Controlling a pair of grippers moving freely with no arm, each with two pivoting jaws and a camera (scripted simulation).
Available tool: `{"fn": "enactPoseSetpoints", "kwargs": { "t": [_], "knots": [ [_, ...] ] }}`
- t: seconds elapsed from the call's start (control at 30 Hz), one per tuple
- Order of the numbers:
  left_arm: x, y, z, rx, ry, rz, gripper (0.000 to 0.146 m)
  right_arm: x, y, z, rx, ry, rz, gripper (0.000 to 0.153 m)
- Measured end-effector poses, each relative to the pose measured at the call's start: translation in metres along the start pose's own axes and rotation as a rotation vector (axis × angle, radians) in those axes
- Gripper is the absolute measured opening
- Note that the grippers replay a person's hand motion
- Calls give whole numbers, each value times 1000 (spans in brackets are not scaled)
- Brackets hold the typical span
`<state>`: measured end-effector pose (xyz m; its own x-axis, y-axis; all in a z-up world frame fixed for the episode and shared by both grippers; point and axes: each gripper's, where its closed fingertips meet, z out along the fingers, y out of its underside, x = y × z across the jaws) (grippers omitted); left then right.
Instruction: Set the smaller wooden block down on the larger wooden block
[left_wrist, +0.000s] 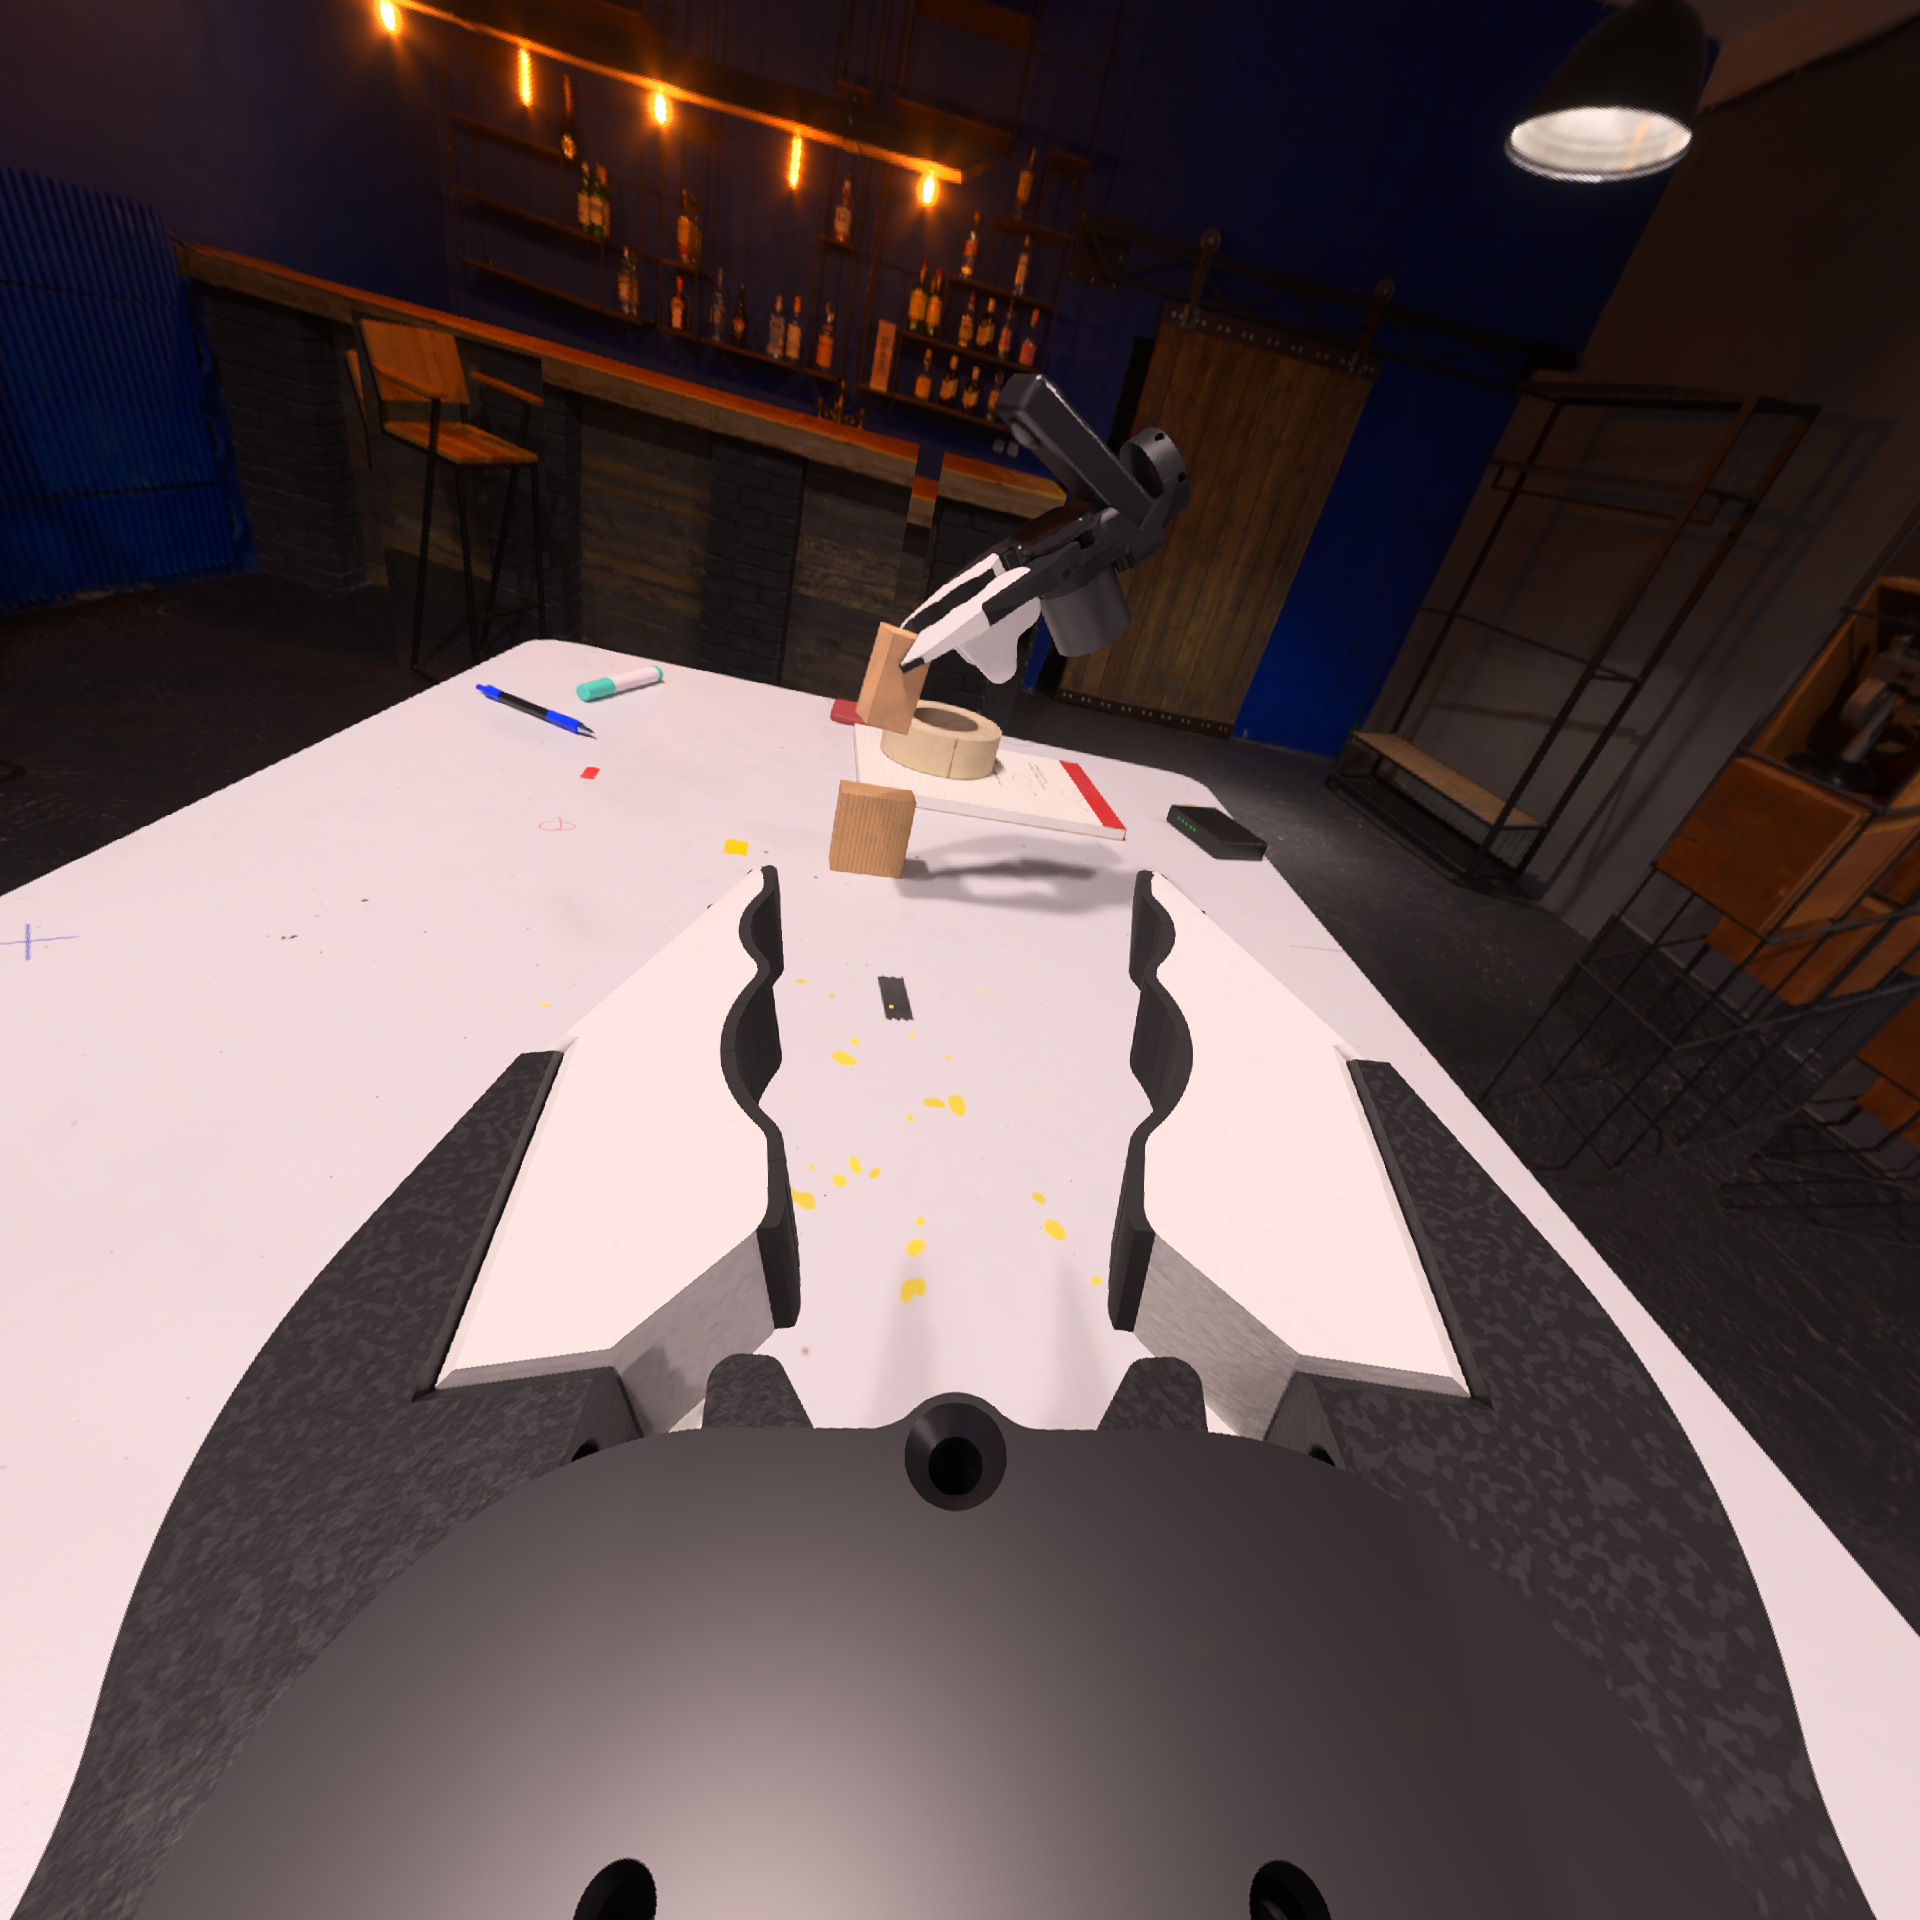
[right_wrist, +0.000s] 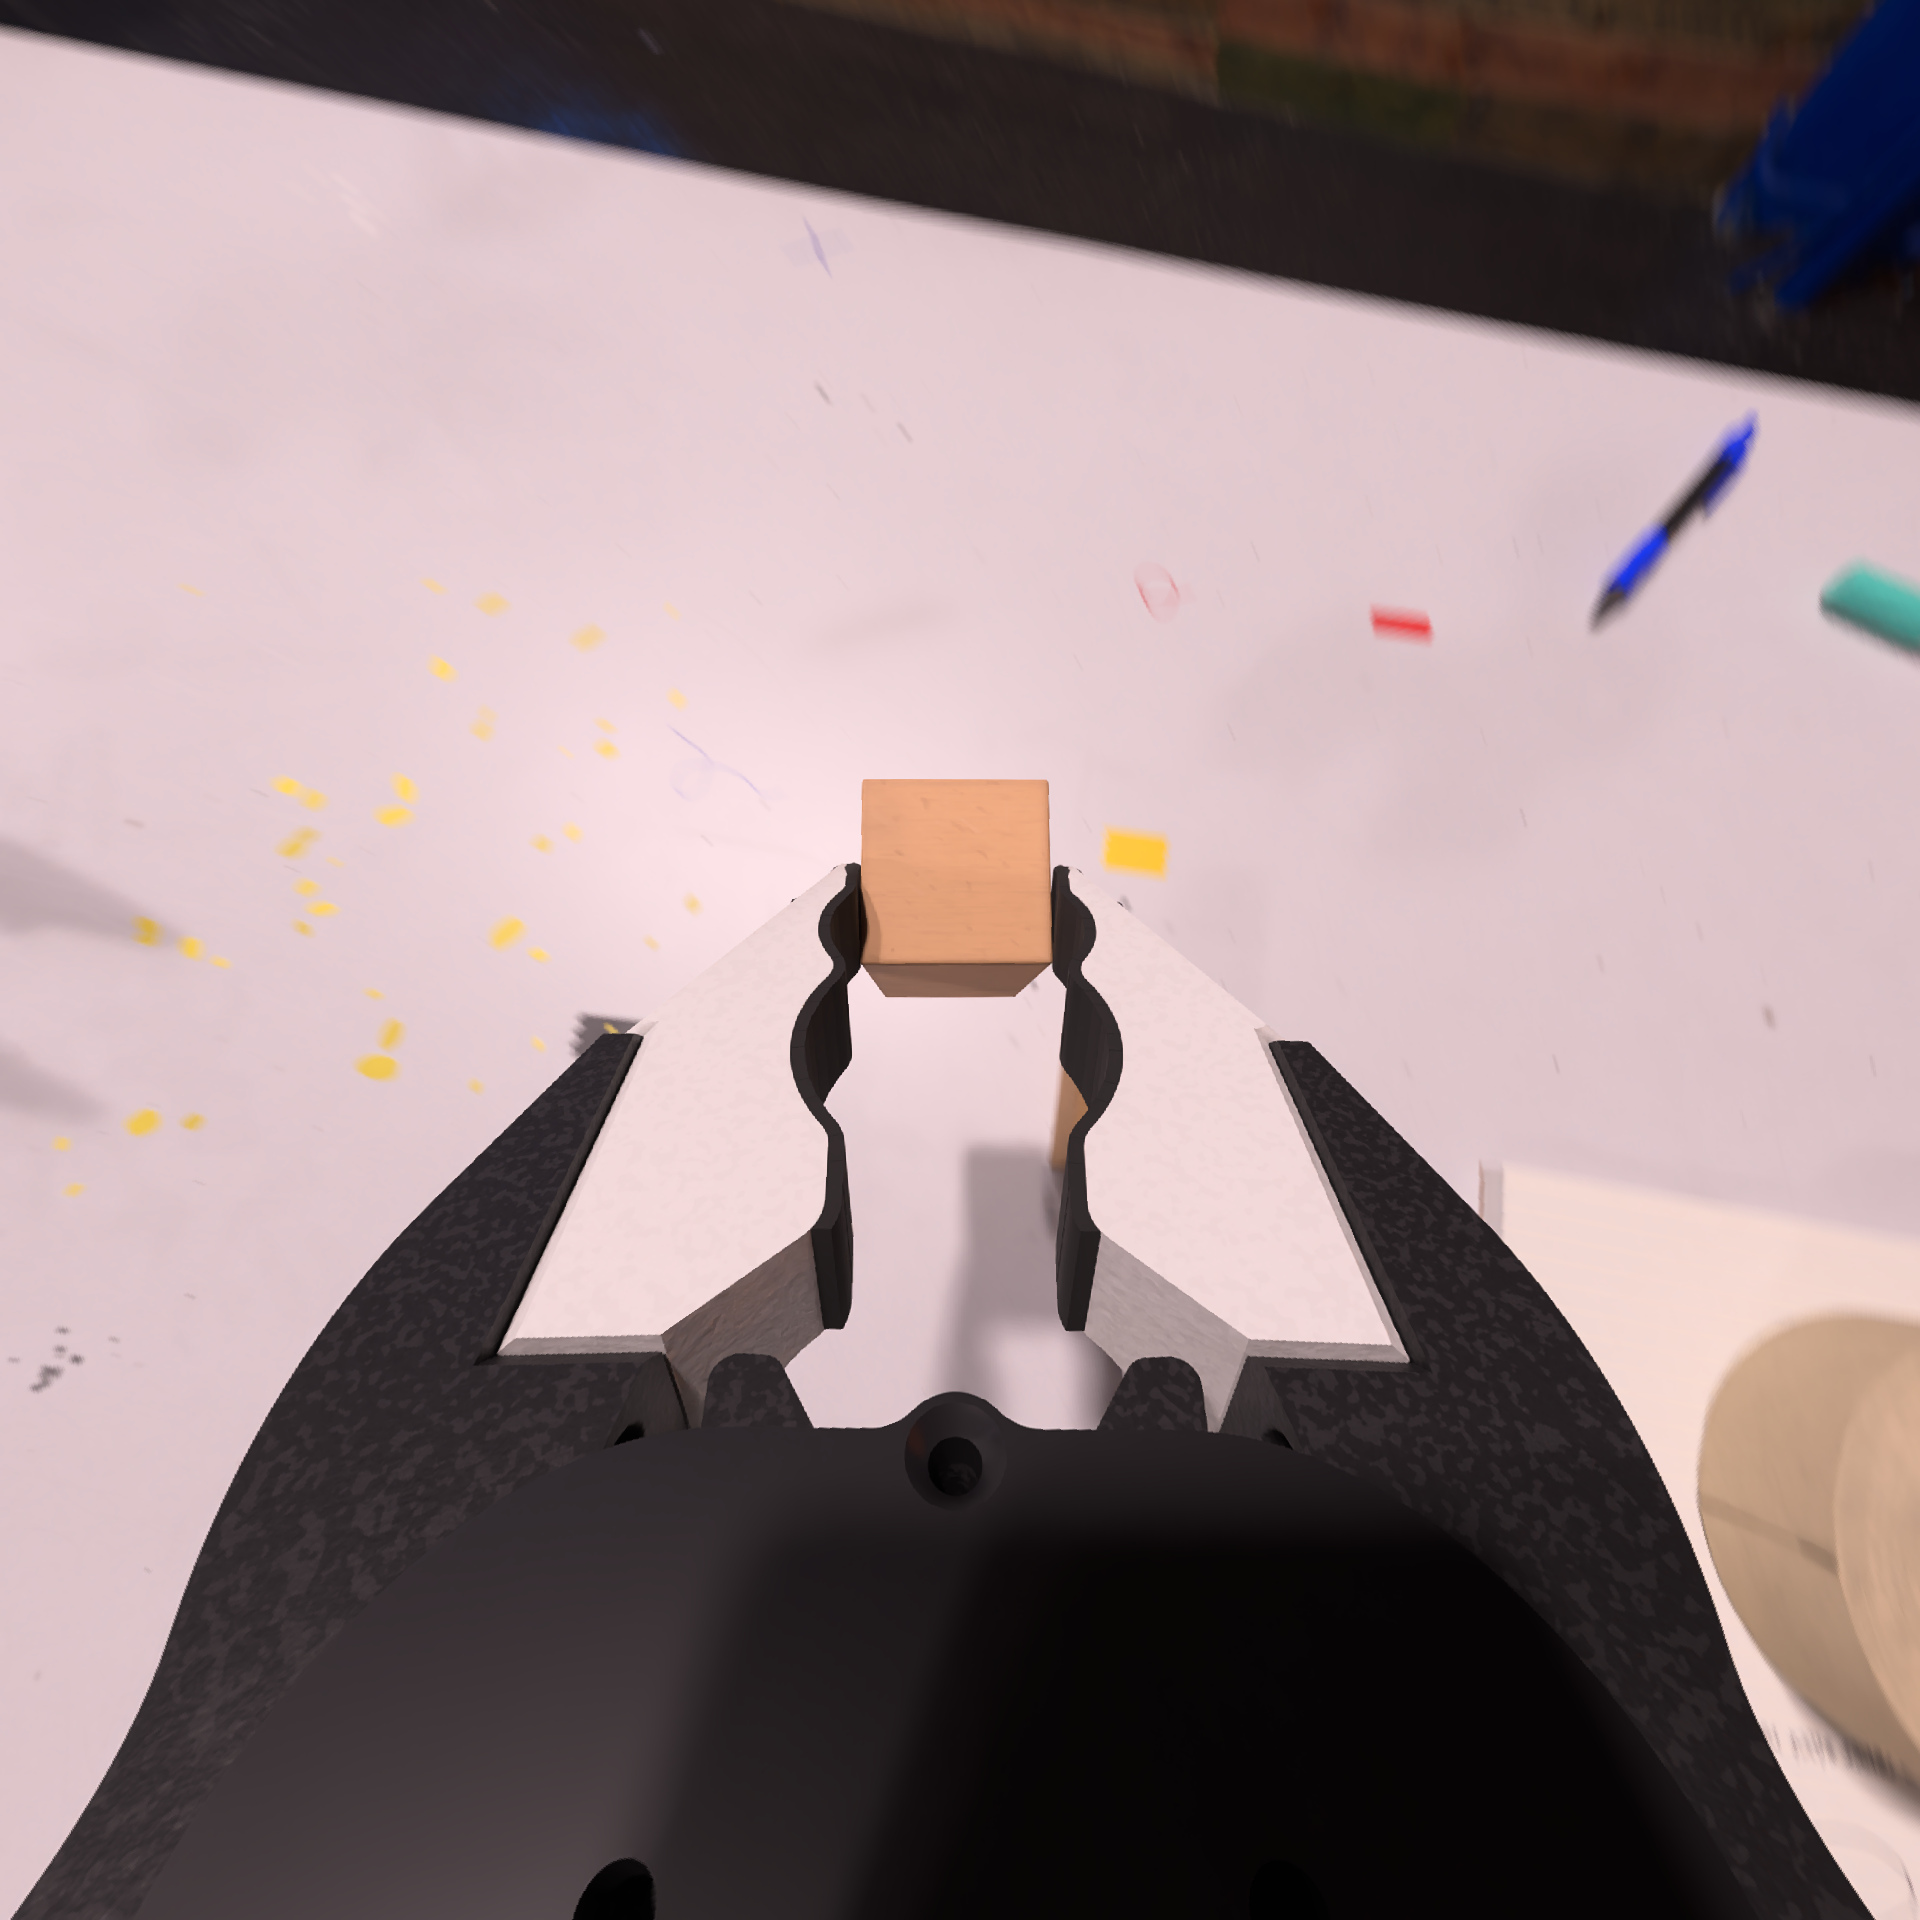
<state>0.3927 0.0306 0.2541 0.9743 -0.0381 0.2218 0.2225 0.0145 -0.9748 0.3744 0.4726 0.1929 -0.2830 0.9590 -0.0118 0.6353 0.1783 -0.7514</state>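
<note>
The smaller wooden block (left_wrist: 889, 681) hangs tilted in the air, held by my right gripper (left_wrist: 914, 657), which is shut on it. In the right wrist view the block (right_wrist: 954, 883) sits between the fingertips of the right gripper (right_wrist: 956, 914). The larger wooden block (left_wrist: 871, 828) stands upright on the white table (left_wrist: 416, 935), below the held block and apart from it. Only a sliver of the larger block (right_wrist: 1066, 1127) shows beside the right finger in the right wrist view. My left gripper (left_wrist: 956, 894) is open and empty, low over the table, short of the larger block.
A tape roll (left_wrist: 940, 740) lies on a red-edged notepad (left_wrist: 1039, 805) just behind the larger block. A black box (left_wrist: 1216, 831) lies at the right edge. A blue pen (left_wrist: 535, 710) and a teal marker (left_wrist: 620, 683) lie far left. Yellow specks dot the table.
</note>
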Motion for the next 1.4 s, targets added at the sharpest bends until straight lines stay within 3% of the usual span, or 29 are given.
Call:
{"fn": "enactPoseSetpoints", "kwargs": {
  "t": [0.2,0.33,0.4,0.63,0.83,1.17,1.4],
  "knots": [
    [0,6,4,-30,-1,4,67,45,63,24,-164,123,53,36],
    [-3,7,2,-40,-17,6,67,54,63,34,-122,148,55,37],
    [-5,6,0,-37,-29,12,67,50,49,31,-57,144,48,55],
    [-14,7,-2,-25,-53,-3,67,-10,-26,8,227,143,-35,72],
    [-16,7,-3,-38,-84,20,67,-90,-62,17,353,35,-128,75],
    [-19,6,-7,-39,-115,34,66,-190,-69,62,455,-134,-125,77],
    [-34,8,-16,-35,-234,56,66,-209,-57,109,568,-50,-38,76]
  ]
}}
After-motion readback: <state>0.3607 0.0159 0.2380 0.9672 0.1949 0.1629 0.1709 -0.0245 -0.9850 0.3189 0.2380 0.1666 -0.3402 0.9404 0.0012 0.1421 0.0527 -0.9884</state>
